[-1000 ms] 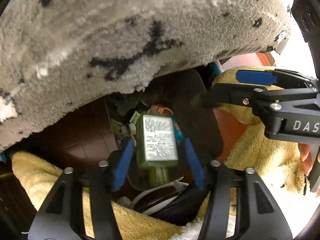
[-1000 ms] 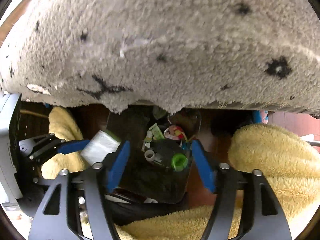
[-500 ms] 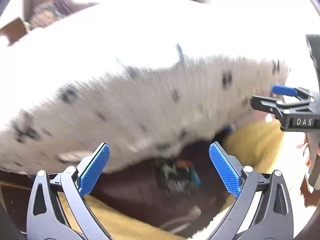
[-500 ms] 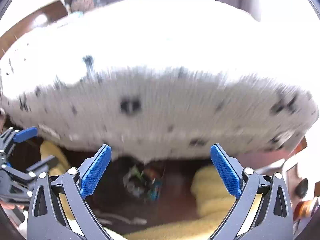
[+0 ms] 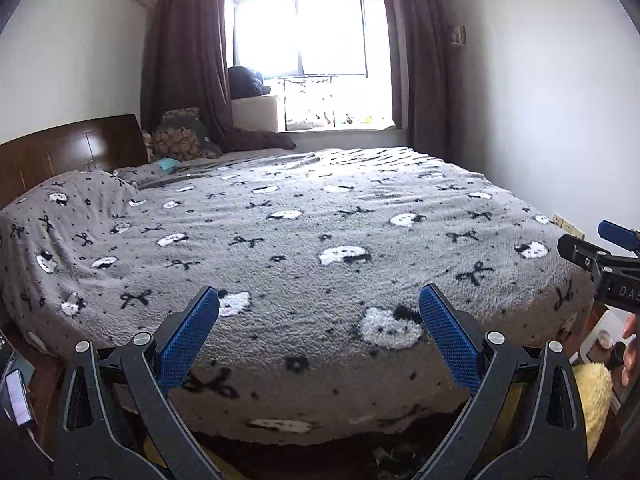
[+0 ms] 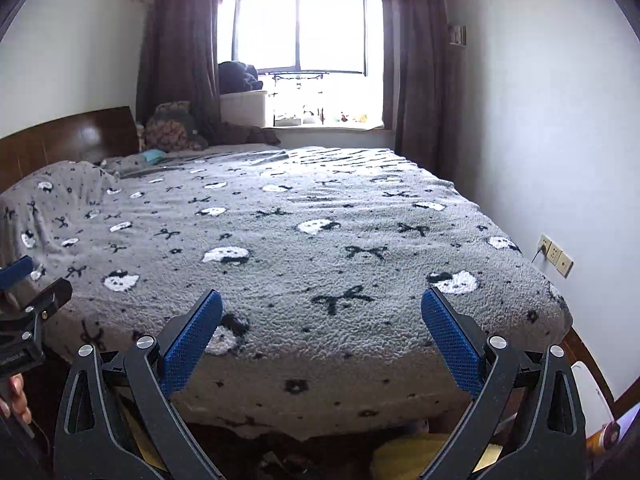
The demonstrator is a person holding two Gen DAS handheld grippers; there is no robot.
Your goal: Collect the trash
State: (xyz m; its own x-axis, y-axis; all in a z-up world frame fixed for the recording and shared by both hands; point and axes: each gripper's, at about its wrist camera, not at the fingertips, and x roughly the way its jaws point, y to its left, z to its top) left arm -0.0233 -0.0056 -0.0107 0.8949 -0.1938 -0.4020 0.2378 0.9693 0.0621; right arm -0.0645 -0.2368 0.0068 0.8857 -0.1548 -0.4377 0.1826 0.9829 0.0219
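Both grippers are raised and face a bed with a grey fleece blanket (image 5: 320,248) printed with bows and cat faces; it also fills the right wrist view (image 6: 312,240). My left gripper (image 5: 318,336) is wide open and empty. My right gripper (image 6: 320,338) is wide open and empty; it also shows at the right edge of the left wrist view (image 5: 600,252). A little trash (image 5: 396,460) shows on the dark floor under the bed's edge, and some in the right wrist view (image 6: 280,464). The trash bag is hidden.
A yellow fluffy rug (image 5: 592,400) lies at the lower right, also in the right wrist view (image 6: 404,456). A phone (image 5: 16,398) lies at the far left. A wooden headboard (image 5: 68,152), a window (image 5: 304,36) and a wall socket (image 6: 554,255) surround the bed.
One second ago my left gripper held a green carton over the open trash bag. It has let go, both grippers have lifted up and opened wide, and the view now shows the bed top.
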